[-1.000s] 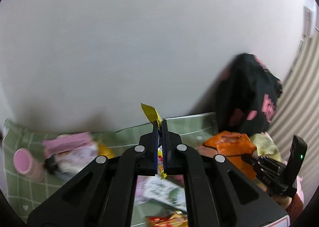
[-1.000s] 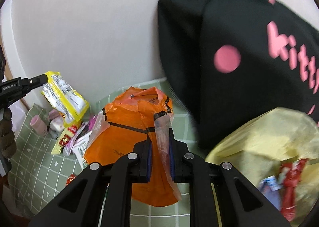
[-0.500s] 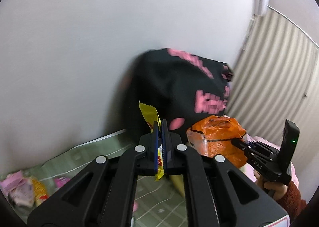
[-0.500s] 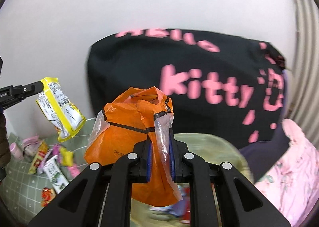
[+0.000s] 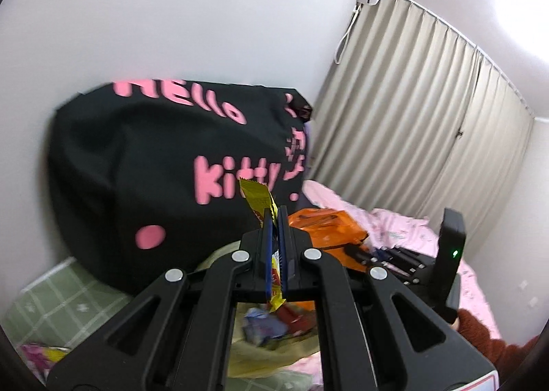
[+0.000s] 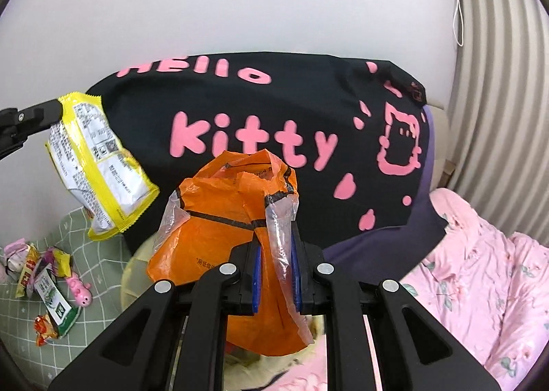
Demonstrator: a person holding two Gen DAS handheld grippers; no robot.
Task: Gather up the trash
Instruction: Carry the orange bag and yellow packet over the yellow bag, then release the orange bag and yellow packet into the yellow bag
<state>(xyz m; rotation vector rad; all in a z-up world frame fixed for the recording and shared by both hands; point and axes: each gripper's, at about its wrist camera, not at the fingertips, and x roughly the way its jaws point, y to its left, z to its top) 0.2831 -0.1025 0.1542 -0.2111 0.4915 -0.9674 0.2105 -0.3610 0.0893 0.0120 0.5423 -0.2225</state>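
Yellow wrapper hangs clamped in the left gripper fingers, left of the orange bag. Right gripper fingers are clamped on the orange bag's clear handle, before the black cushion.

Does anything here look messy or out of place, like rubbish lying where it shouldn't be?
Yes. Several snack wrappers and a small pink toy lie scattered on the green checked cloth at the left. That litter is not yet picked up. The yellow wrapper and the orange bag are each held in a hand-held gripper.
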